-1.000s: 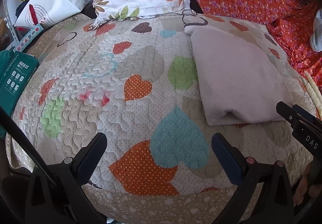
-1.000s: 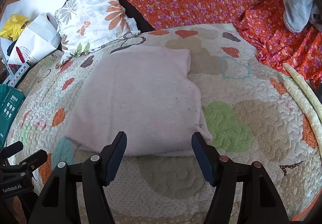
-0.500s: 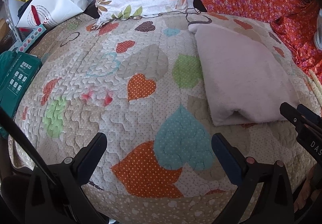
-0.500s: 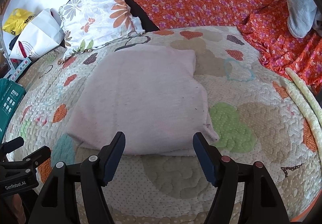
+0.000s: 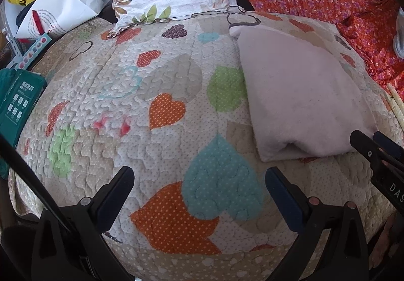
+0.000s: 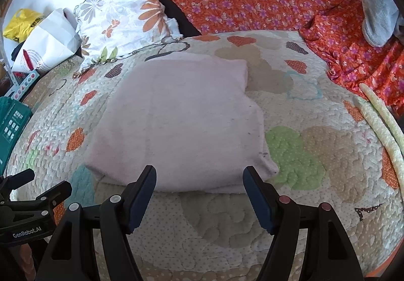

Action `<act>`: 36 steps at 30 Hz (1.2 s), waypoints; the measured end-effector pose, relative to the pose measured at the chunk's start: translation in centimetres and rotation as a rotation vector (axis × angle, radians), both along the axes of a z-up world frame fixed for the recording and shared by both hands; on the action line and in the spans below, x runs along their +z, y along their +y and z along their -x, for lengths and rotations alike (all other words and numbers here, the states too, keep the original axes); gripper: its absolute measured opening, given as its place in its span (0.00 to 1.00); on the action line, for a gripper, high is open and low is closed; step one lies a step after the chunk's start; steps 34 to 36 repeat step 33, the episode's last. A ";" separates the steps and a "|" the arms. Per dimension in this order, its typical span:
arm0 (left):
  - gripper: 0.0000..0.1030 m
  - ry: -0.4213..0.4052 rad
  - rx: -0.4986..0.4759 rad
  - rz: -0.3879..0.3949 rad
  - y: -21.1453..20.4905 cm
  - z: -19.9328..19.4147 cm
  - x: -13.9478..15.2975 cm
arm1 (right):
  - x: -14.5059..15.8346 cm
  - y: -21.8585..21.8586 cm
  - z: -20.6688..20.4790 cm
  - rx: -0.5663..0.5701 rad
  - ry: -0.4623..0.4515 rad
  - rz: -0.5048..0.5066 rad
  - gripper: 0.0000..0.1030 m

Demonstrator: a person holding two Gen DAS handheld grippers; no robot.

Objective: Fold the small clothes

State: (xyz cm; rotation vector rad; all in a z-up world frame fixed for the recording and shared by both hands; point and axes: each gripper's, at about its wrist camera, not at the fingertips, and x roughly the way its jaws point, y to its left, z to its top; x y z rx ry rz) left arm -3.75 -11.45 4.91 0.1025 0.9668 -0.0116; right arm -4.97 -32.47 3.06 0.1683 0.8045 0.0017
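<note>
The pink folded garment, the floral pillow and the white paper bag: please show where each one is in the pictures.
pink folded garment point(image 6: 181, 124), right wrist view, middle of its top layer.
floral pillow point(image 6: 123, 21), right wrist view, centre of its face.
white paper bag point(image 5: 65, 6), left wrist view, its broad side.

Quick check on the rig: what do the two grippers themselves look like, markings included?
Both are matte black plastic with dark blue finger pads. The left gripper and right gripper show small round pinkish and silver pivot pins. The left body reads "GenRobot.AI"; the right's shows "DAS". A thin black cable crosses the left view.
</note>
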 end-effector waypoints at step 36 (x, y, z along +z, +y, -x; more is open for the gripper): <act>1.00 -0.018 -0.094 0.059 -5.4 -6.4 2.3 | 0.0 -4.0 -0.5 -0.205 0.036 0.081 0.78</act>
